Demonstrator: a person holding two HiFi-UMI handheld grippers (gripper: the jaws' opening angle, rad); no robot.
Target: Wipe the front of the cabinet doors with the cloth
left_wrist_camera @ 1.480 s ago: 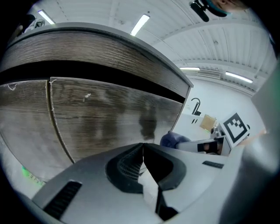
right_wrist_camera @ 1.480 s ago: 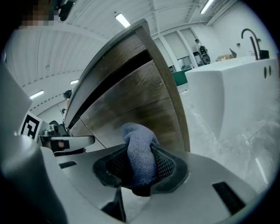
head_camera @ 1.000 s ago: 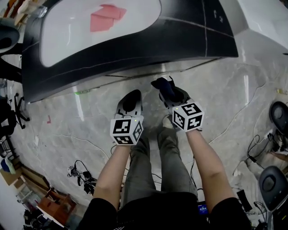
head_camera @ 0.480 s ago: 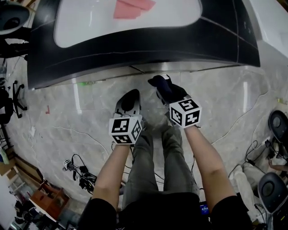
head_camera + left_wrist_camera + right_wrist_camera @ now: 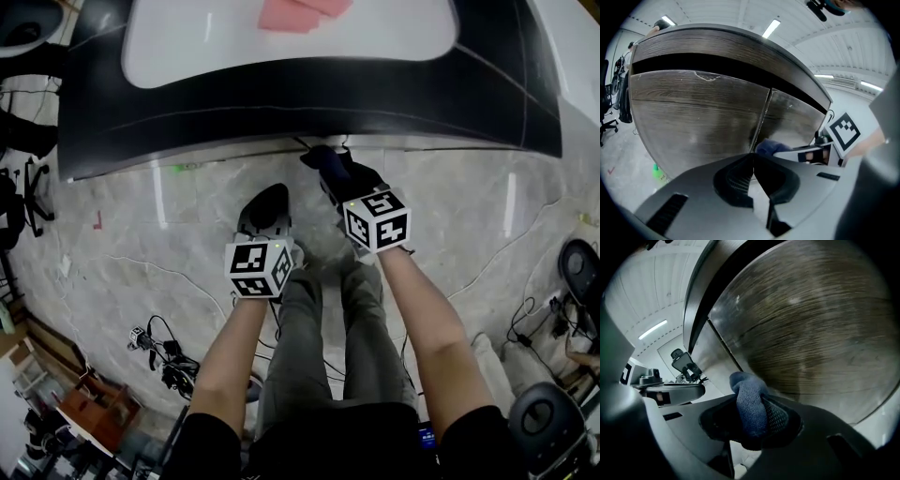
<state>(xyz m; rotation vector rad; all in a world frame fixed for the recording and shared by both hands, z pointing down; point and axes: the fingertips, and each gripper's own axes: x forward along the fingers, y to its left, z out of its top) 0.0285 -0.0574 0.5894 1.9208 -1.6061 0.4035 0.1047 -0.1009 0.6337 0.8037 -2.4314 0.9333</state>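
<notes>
Fingers (image 5: 776, 416) of right gripper (image 5: 752, 423), clamped on cloth (image 5: 749, 399), have neared cabinet doors (image 5: 811, 333).

place: lab-like workroom | cues: floor cables (image 5: 161, 354); office chair (image 5: 36, 183); ceiling strip lights (image 5: 771, 28)

Hand-held gripper (image 5: 752, 158), jaws together, before cabinet doors (image 5: 703, 117)

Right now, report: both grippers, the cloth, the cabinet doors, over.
Left gripper jaws shut, empty, short of the cabinet doors. Right gripper shut on blue cloth, close to the doors, contact unclear. Nothing in between.
</notes>
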